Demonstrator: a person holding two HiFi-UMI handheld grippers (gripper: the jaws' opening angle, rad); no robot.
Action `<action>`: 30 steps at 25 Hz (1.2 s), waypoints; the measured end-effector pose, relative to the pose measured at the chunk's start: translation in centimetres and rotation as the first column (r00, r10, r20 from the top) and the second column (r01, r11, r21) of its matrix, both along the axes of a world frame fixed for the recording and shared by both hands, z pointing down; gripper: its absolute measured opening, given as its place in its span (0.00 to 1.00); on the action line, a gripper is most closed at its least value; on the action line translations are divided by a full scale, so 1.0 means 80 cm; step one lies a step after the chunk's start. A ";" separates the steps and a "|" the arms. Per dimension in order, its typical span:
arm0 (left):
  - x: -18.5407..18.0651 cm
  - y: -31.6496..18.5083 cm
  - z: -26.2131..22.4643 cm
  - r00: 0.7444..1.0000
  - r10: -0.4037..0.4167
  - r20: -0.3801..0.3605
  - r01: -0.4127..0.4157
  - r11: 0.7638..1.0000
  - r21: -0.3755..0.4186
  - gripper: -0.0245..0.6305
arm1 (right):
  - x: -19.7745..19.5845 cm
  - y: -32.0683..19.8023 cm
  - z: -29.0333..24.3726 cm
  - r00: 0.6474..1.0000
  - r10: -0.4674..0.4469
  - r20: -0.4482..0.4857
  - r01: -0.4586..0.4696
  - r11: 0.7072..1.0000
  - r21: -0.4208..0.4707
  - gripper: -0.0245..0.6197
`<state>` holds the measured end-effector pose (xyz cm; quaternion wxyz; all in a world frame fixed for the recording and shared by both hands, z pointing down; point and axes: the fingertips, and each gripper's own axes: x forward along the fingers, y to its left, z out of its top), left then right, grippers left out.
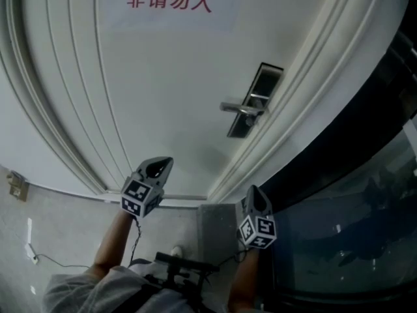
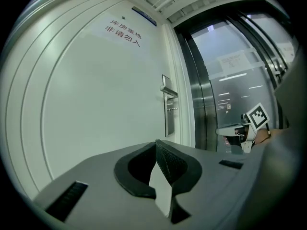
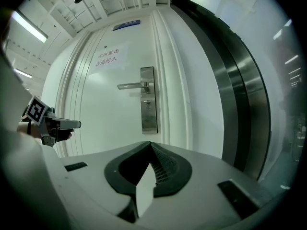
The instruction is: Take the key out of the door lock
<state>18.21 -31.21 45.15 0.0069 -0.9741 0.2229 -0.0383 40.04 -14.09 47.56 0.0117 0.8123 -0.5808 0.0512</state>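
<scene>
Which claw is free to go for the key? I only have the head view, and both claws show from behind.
Observer: Both. The left claw is shut with nothing between its jaws.
Operator: And the right one?
Observer: The right claw is shut and empty too, facing the tall brushed-metal lock plate on the white panelled door.
Operator: Is the key in it?
Observer: A small metal piece sticks out of the plate under the silver lever handle; probably the key, too small to confirm.

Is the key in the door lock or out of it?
In. The key juts from the lock plate just below the handle, clearest in the right gripper view.
</scene>
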 end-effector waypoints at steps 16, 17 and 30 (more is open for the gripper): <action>0.044 -0.056 -0.008 0.996 -0.092 0.002 0.092 0.996 0.000 0.05 | 0.056 -0.100 -0.057 0.977 -0.123 -0.176 0.121 0.992 -0.022 0.05; 0.041 -0.058 -0.010 0.995 -0.098 0.001 0.098 0.995 0.005 0.05 | 0.057 -0.105 -0.063 0.975 -0.125 -0.184 0.124 0.992 -0.016 0.05; -0.003 -0.074 -0.021 0.983 -0.179 -0.038 0.179 0.984 0.017 0.05 | 0.048 -0.139 -0.126 0.893 -0.131 -0.431 0.132 0.991 -0.027 0.06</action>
